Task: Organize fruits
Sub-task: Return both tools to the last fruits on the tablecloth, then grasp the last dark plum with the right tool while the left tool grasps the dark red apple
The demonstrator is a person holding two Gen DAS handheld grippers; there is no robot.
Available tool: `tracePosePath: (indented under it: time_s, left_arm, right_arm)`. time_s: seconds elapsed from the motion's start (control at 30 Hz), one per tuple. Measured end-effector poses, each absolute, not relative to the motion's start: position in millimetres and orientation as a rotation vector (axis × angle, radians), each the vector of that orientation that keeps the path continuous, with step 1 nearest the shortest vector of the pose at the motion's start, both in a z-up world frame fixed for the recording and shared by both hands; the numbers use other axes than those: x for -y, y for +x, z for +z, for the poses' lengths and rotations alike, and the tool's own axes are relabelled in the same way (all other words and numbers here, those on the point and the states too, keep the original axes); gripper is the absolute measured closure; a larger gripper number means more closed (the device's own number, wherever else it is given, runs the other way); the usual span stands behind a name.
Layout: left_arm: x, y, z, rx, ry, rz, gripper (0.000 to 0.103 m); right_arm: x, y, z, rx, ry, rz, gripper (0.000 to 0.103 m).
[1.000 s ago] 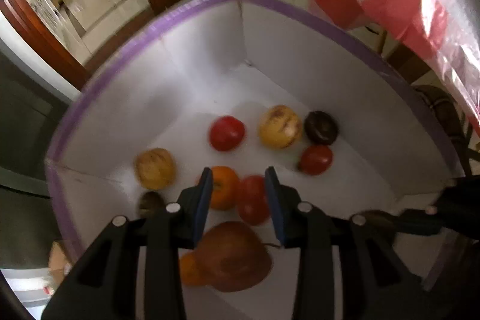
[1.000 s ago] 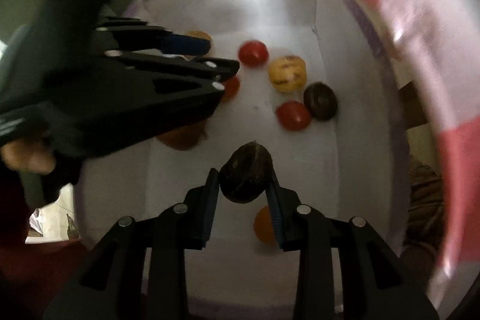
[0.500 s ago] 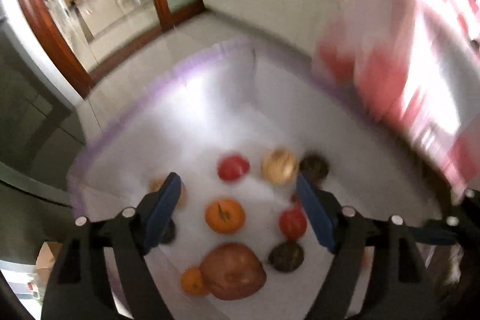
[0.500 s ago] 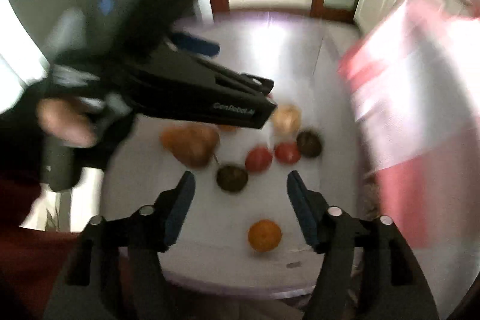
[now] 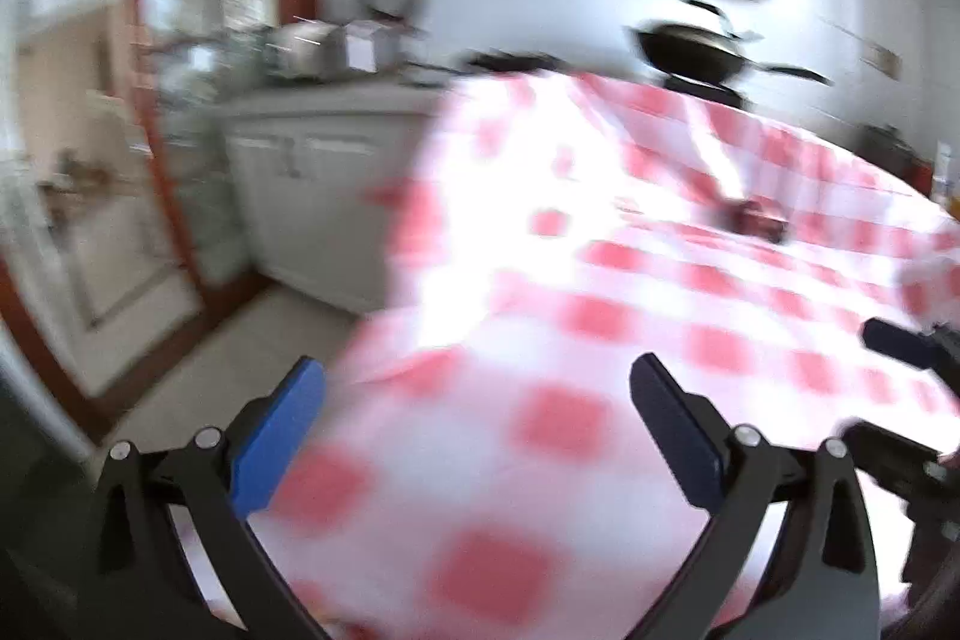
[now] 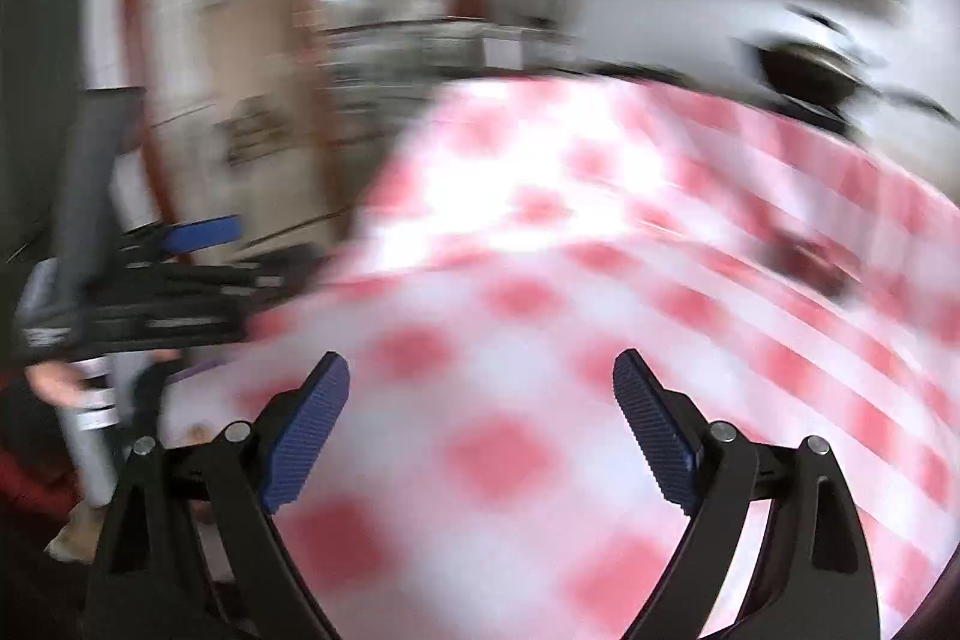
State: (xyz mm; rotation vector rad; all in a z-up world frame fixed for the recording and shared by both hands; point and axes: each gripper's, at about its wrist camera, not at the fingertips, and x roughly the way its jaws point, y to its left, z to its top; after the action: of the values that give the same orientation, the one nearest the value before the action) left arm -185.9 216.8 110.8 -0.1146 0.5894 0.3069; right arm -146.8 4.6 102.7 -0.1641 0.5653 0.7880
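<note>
Left claw (image 5: 477, 382) is spread wide with nothing in it; right claw (image 6: 480, 376) same, wide open and empty; both hang over the red-and-white checked cloth (image 5: 600, 280) on the bench; everything's pretty blurry; one small dark fruit (image 5: 759, 220), can't tell which kind, sits toward the bench's far right; a black pan (image 5: 693, 49) sits beyond the far edge.

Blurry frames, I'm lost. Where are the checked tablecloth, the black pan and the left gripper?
checked tablecloth (image 5: 600, 316): left wrist view, bare top.
black pan (image 5: 696, 52): left wrist view, its bowl.
left gripper (image 5: 477, 430): left wrist view, midway between open fingers.
</note>
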Motion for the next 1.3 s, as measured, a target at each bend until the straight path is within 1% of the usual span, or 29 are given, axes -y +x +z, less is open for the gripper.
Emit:
tracePosePath:
  time_s: [0.07, 0.17, 0.33, 0.47, 0.6, 0.77, 1.03, 1.1, 1.2, 1.23, 1.3]
  left_arm:
    - [-187, -129, 107, -0.636, -0.126, 0.222, 0.001]
    - [-146, -46, 88, -0.695, -0.172, 0.136, 0.001]
    - [-112, 71, 48, -0.716, -0.32, 0.085, 0.001]
    - [-98, 129, 32, -0.701, -0.394, 0.101, 0.001]
    - [-104, 146, 20, -0.715, -0.453, 0.112, 0.001]
    - [-115, 134, 19, -0.687, -0.531, 0.024, 0.001]
    - [-126, 136, 12, -0.743, -0.609, -0.042, 0.001]
    - [-132, 136, 9, -0.746, -0.654, -0.051, 0.001]
    - [-133, 135, 8, -0.74, -0.66, -0.053, 0.001]
    - [-133, 136, 8, -0.741, -0.654, -0.051, 0.001]
    - [-132, 136, 8, -0.742, -0.647, -0.053, 0.001]
  right_arm:
    - [31, -111, 95, -0.606, -0.101, 0.67, 0.016]
    - [70, -61, 73, -0.661, -0.04, 0.483, 0.016]
    - [117, 31, 30, -0.73, 0.029, 0.317, 0.016]
    - [129, 75, 25, -0.754, 0.048, 0.288, 0.016]
    - [131, 106, 26, -0.787, 0.088, 0.289, 0.016]
    - [122, 153, 21, -0.824, 0.083, 0.278, 0.016]
    - [86, 213, 13, -0.877, -0.03, 0.234, 0.016]
    - [76, 224, 11, -0.883, -0.044, 0.235, 0.018]
    - [63, 243, 9, -0.898, -0.064, 0.216, 0.025]
    - [61, 248, 7, -0.908, -0.072, 0.211, 0.031]
    - [61, 249, 8, -0.908, -0.079, 0.188, 0.057]
